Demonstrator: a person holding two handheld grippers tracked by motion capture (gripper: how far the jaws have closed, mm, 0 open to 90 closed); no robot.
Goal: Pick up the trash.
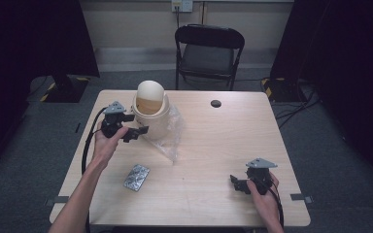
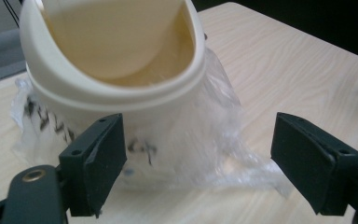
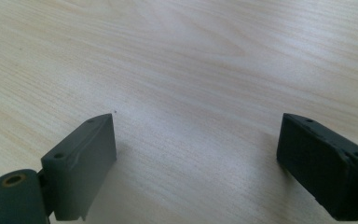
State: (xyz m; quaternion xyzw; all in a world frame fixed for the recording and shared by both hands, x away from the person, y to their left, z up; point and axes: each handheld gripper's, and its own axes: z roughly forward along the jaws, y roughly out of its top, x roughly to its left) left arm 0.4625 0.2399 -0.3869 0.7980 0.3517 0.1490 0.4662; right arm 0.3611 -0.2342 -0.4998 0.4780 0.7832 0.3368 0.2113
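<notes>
The left gripper (image 1: 137, 132) stands wide, nothing between its jaws, pointed at the side of a cream bin (image 1: 151, 112) that sits on the far left part of the desk (image 1: 213, 145). In the left gripper view the jaws frame the lower wall of the bin (image 2: 121, 79) without touching it. The bin has a swing lid (image 1: 150, 91) tilted up and back, so its mouth is open toward the person; the inside looks pale tan and I cannot tell whether anything lies in it. A clear plastic bag (image 1: 172, 133) is crumpled around the base of the bin and spreads onto the desk toward the near right; in the left gripper view the bag (image 2: 214, 140) lies between the jaws and the bin, with some dark marks on it at the left.

The right gripper (image 1: 235, 183) rests low near the right front of the desk, well apart from the bin, its jaws also wide and bare; the right gripper view shows plain wood grain (image 3: 191, 70) ahead of them.

A silver blister pack (image 1: 136, 177) lies flat on the desk between the left forearm and the middle, near the front edge. A small dark round cap (image 1: 216, 103) sits near the far edge. The middle and right of the desk are open wood. Beyond the far edge stands a black folding chair (image 1: 209, 53).
</notes>
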